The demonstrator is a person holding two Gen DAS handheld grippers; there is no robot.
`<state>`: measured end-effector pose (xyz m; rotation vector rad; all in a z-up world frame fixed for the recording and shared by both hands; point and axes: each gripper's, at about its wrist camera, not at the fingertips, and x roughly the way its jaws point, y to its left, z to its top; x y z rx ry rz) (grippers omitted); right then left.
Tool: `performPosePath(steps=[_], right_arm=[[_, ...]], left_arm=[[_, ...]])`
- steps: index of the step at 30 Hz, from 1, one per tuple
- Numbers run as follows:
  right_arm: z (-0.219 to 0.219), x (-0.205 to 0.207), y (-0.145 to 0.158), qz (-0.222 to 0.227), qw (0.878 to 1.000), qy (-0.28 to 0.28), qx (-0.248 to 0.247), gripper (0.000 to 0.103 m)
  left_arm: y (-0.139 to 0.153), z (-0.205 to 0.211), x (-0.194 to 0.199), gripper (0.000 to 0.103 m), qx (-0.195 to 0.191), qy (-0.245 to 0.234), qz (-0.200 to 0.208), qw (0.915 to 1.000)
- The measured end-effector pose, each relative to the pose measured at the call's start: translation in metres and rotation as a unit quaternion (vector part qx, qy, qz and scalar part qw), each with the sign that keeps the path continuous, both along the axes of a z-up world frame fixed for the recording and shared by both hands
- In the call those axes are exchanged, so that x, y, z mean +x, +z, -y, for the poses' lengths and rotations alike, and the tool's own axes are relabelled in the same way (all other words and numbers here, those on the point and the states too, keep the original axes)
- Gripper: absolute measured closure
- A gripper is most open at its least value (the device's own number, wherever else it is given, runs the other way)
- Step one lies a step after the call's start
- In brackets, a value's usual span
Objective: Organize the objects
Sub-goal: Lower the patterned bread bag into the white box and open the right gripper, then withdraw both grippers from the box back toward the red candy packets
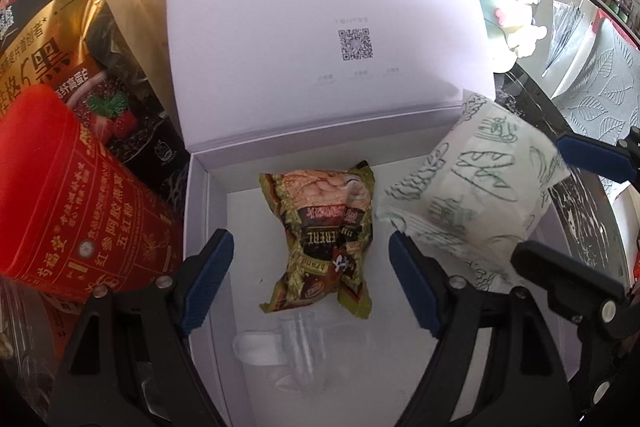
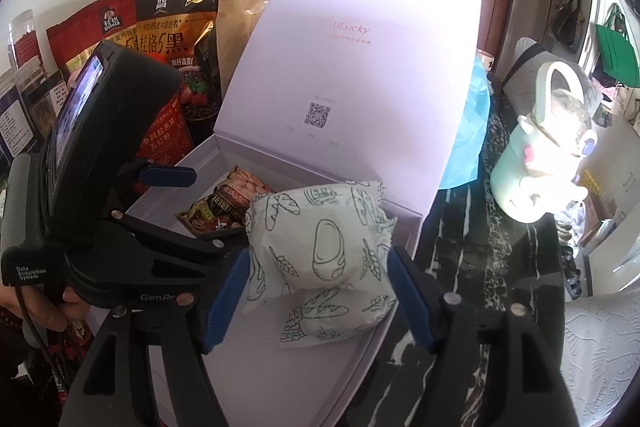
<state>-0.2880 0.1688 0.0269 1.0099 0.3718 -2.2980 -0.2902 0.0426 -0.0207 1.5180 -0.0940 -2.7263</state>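
We are holding the left gripper point(image 1: 310, 277) low over the open white box point(image 1: 208, 211), fingers spread wide and gripping nothing. Between its blue pads point(image 1: 208, 279), lying on the box floor, is a crumpled green-and-brown snack packet point(image 1: 324, 231), touching neither pad. A clear plastic piece point(image 1: 296, 347) is lying just below the packet, nearer the camera. Outside the left finger, a red carton point(image 1: 76, 203) is leaning against the box wall, with dark oat bags point(image 1: 52, 39) stacked behind it. The box lid point(image 1: 320, 19) is standing upright ahead of the fingers.

We are holding the right gripper point(image 2: 318, 297) over the box's right side, with the left gripper's black body point(image 2: 120, 167) crowding in beside its left finger. A white bread packet printed with green loaves point(image 2: 320, 243) is sitting between the right gripper's blue pads point(image 2: 224, 303); whether they are pressing it we cannot tell. A second, similar white packet point(image 2: 340, 319) is lying under it on the box floor. Beyond the right finger, a black marbled tabletop point(image 2: 472, 267) is showing, and a pale green kettle point(image 2: 548, 155) is standing well apart on it. A blue plastic bag point(image 2: 472, 131) is sitting behind the lid.
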Motion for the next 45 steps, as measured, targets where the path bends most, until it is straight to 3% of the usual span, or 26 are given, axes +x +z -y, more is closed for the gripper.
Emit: performPosePath(steps=[19, 22, 45], right_arm=[[-0.015, 0.033, 0.036, -0.038, 0.999, -0.030, -0.010, 0.031], [-0.019, 0.039, 0.043, -0.044, 0.998, -0.035, -0.012, 0.031], [-0.038, 0.105, 0.097, -0.102, 0.993, -0.057, -0.027, 0.029]], left_arm=[[0.043, 0.009, 0.040, 0.024, 0.001, 0.009, -0.045, 0.9990], [0.050, 0.002, 0.031, 0.024, 0.000, 0.008, -0.054, 0.9985], [0.106, -0.013, 0.107, 0.024, -0.005, 0.003, -0.111, 0.9938]])
